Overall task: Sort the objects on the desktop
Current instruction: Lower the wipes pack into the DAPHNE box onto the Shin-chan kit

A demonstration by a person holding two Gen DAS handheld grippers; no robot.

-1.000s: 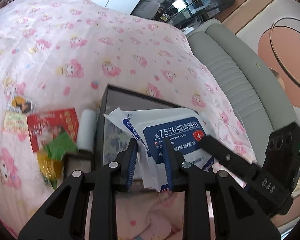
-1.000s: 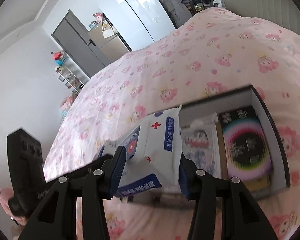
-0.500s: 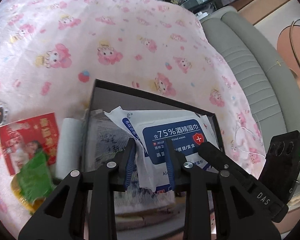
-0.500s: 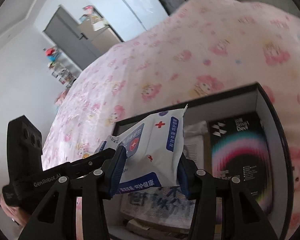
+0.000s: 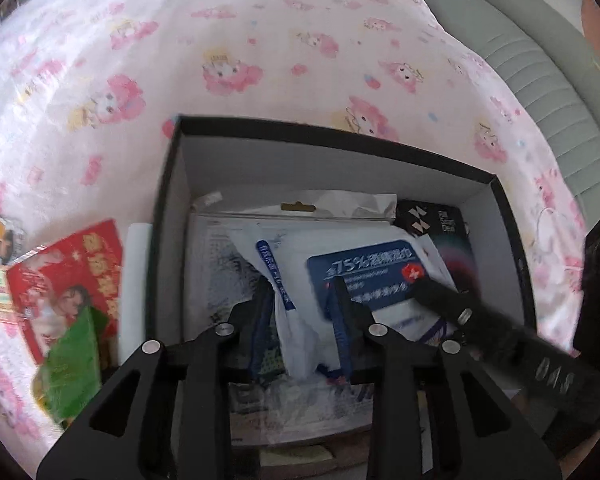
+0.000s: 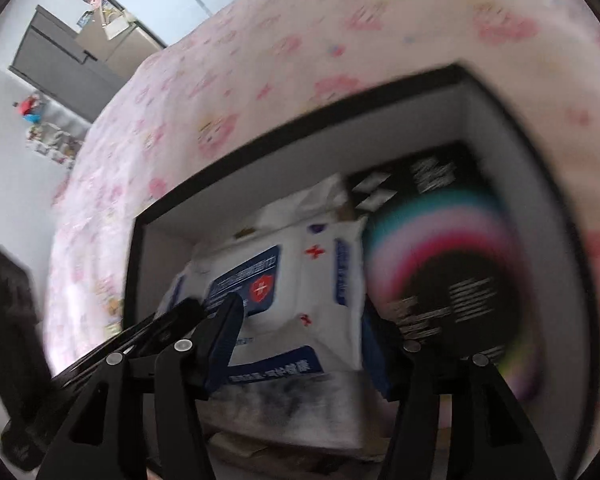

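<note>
Left wrist view is filled by a bed under a pink cartoon-print bedspread (image 5: 228,60), on which a black box (image 5: 168,216) with white inner walls is set. Grey padded upholstery (image 5: 548,92) is seen beyond the bed's far right edge. Inside the box, a black packet with a rainbow ring (image 6: 452,256) is laid along the right wall, and printed paper sheets (image 5: 220,264) are spread over the floor. On top of these sheets the wipes pack (image 5: 364,272), white with a blue label, is found, lying inside the box near its middle.

The left gripper (image 5: 300,312) is held low over the box with its jaws opening; a crumpled white flap of the pack is seen between them, and whether the pads press on it cannot be told. The right gripper (image 6: 300,336) is placed astride the pack's other end with its jaws opening, and a gap is visible at the left pad. The far part of the box floor is left uncovered.

Outside the left wall, a white roll (image 5: 134,280) is laid just beside the box, with a red packet (image 5: 68,276) and a green wrapper (image 5: 72,364) near it.
</note>
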